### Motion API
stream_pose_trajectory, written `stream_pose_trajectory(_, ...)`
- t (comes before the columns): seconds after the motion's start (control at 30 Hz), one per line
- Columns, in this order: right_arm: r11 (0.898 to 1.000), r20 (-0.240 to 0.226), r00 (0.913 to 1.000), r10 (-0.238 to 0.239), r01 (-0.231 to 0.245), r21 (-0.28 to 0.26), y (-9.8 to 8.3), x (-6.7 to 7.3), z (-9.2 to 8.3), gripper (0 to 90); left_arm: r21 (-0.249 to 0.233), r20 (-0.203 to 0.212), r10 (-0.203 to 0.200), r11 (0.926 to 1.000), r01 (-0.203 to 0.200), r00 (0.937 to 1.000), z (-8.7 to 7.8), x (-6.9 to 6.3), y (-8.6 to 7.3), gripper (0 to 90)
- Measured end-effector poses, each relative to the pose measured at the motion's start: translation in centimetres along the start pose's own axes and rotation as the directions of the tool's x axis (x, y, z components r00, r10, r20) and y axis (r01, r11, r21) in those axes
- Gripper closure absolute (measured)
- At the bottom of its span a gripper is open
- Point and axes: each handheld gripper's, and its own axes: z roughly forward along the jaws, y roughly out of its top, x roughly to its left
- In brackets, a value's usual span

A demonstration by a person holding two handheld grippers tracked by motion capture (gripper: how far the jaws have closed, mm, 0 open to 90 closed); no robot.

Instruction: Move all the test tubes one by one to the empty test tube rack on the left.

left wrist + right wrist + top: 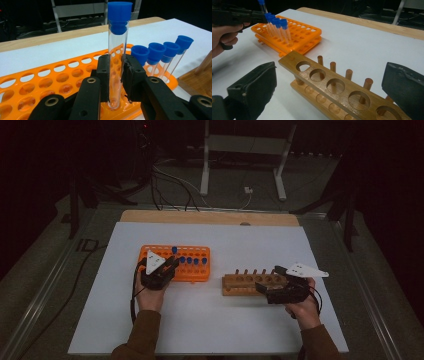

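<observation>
A clear test tube with a blue cap (117, 50) stands upright with its foot in a hole of the orange rack (50, 80). My left gripper (116, 75) is shut on the tube's lower half. In the high view, the left gripper (170, 265) sits at the orange rack's (200, 252) near left corner. Several more blue-capped tubes (160, 53) stand in a row in the rack to the right. My right gripper (332, 87) is open, its jaws wide on either side of the wooden rack (322, 75) with round holes and pegs. The wooden rack's holes are empty.
A white mat (230, 320) covers the wooden table (210, 217). The wooden rack (247, 282) lies right of the orange rack with a gap between them. Cables and a metal stand (240, 150) lie on the floor beyond the table.
</observation>
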Motion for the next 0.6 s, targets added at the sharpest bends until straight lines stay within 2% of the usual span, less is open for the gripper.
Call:
stream_pose_trajectory(0.23,1.000,-0.003,1.0000,-0.003,0.003,0.002,-0.03,0.05,0.03,0.2,0.012,0.002,-0.006,0.9999,0.006,1.0000,0.18,0.23,-0.16,76.6)
stream_pose_trajectory(0.6,1.000,-0.008,1.0000,-0.006,0.006,0.001,-0.06,0.16,0.02,0.2,0.056,0.012,-0.011,0.9984,0.010,0.9999,0.39,0.46,-0.95,76.6)
